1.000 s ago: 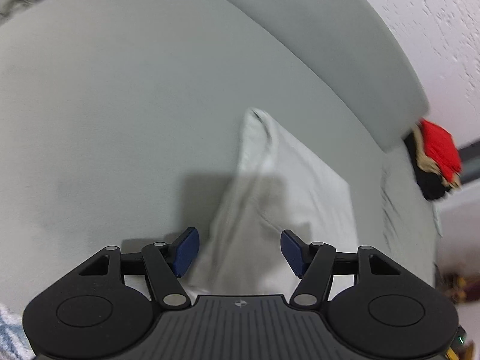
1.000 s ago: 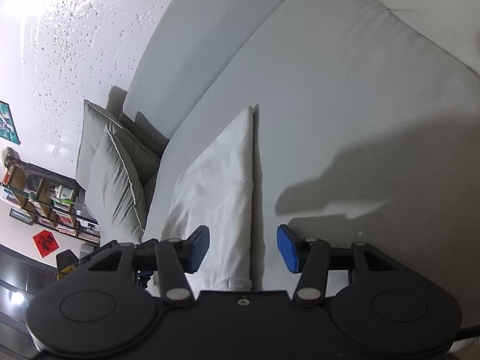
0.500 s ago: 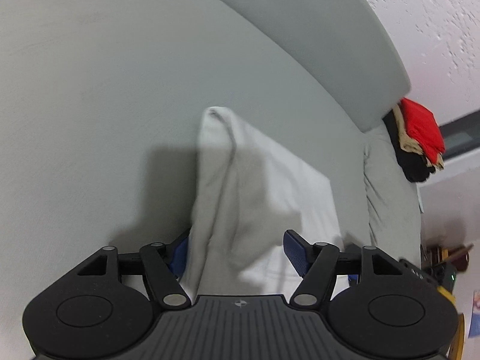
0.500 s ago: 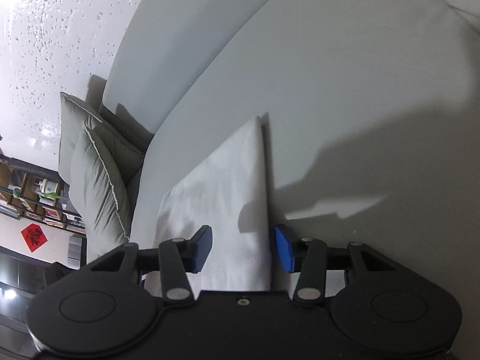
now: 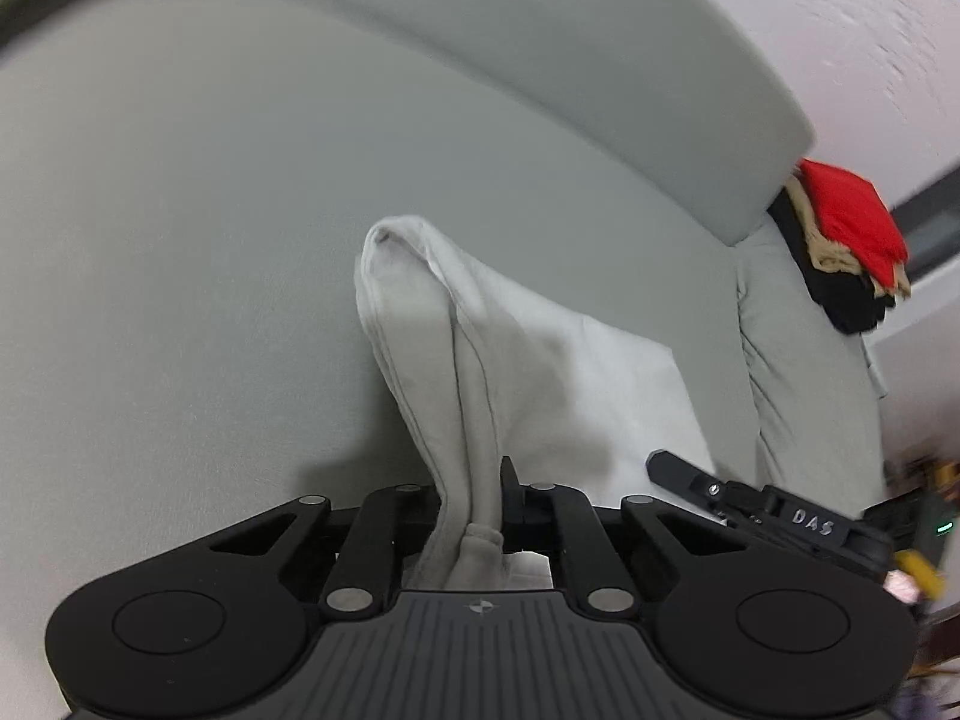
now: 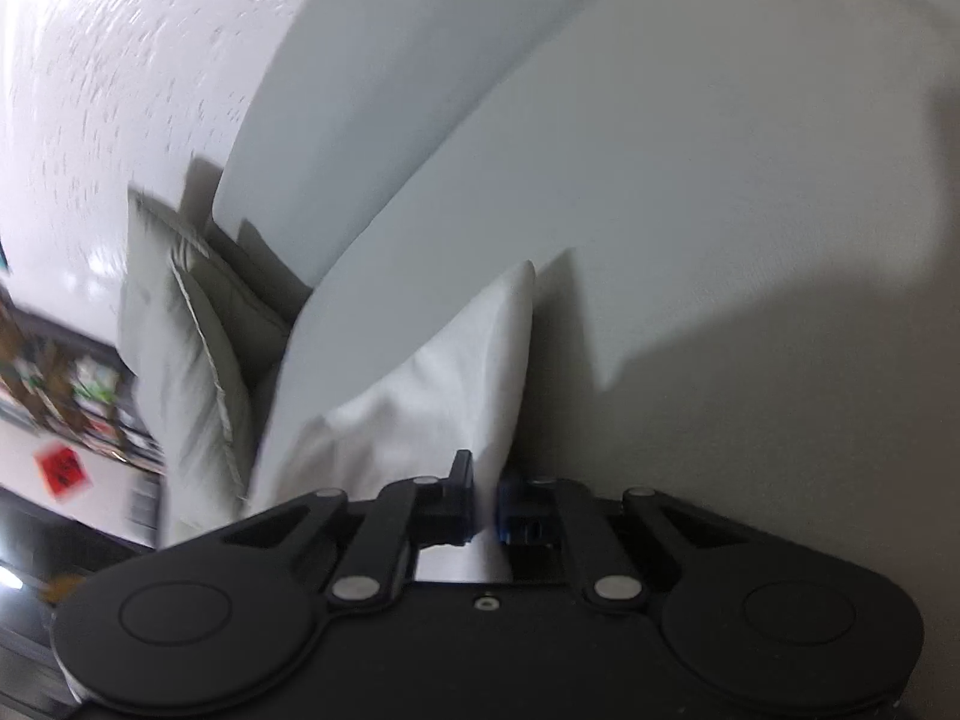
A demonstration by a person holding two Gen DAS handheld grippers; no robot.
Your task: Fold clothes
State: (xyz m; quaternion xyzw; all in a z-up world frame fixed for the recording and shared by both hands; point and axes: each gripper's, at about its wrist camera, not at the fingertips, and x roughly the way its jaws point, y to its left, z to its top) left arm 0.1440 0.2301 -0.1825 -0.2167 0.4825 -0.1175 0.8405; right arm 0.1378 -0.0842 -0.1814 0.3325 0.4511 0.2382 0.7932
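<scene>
Garment (image 5: 540, 348) lies on the sofa (image 5: 180, 240) — left gripper (image 5: 474, 498) closing, pinching its near edge, right gripper (image 6: 483, 510) closing on the other corner. Lift both ends level, I'd say — keep the cloth taut.

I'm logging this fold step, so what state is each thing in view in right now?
White garment: folded into a long strip on the sofa, both near corners pinched.
Left gripper: fingers closing on the garment's bunched edge.
Right gripper: fingers closing on the garment's corner.
Red and black clothes: piled on the sofa's far end.
Cushions: leaning upright.
</scene>
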